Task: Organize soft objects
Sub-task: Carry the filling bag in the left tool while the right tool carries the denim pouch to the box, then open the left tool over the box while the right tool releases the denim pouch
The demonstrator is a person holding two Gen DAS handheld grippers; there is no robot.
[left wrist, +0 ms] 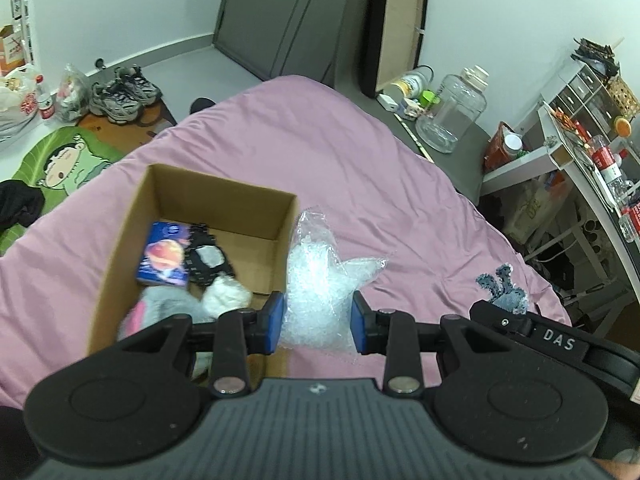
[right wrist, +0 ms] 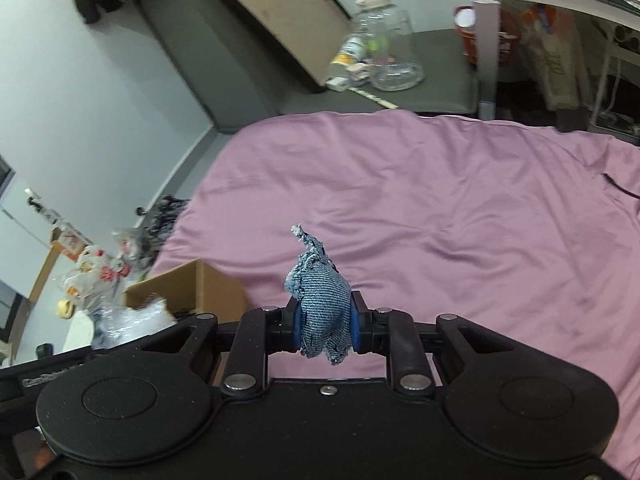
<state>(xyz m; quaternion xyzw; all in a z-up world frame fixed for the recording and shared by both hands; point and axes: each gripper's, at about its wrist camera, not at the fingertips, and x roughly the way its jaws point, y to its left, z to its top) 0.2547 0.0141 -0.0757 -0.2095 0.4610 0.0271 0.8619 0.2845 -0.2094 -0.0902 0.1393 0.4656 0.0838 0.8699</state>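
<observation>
A cardboard box [left wrist: 120,264] sits on the pink bed [left wrist: 360,184]. It holds a purple packet [left wrist: 165,254], a black-and-grey item [left wrist: 206,260], a white soft thing [left wrist: 226,298] and a grey-pink one [left wrist: 160,308]. My left gripper [left wrist: 319,322] is shut on a clear bubble-wrap bag [left wrist: 316,284], held just right of the box. My right gripper [right wrist: 325,328] is shut on a blue denim piece [right wrist: 322,308], held above the bed. The box [right wrist: 188,292] and the bag [right wrist: 132,320] show at the left of the right wrist view. The right gripper's body, with the denim [left wrist: 506,290] above it, shows at right in the left wrist view.
Shoes [left wrist: 124,94], bags and a green mat [left wrist: 60,164] lie on the floor at left. A clear jar [left wrist: 454,110] and bottles stand on a grey bench beyond the bed. A cluttered white desk [left wrist: 580,152] is on the right.
</observation>
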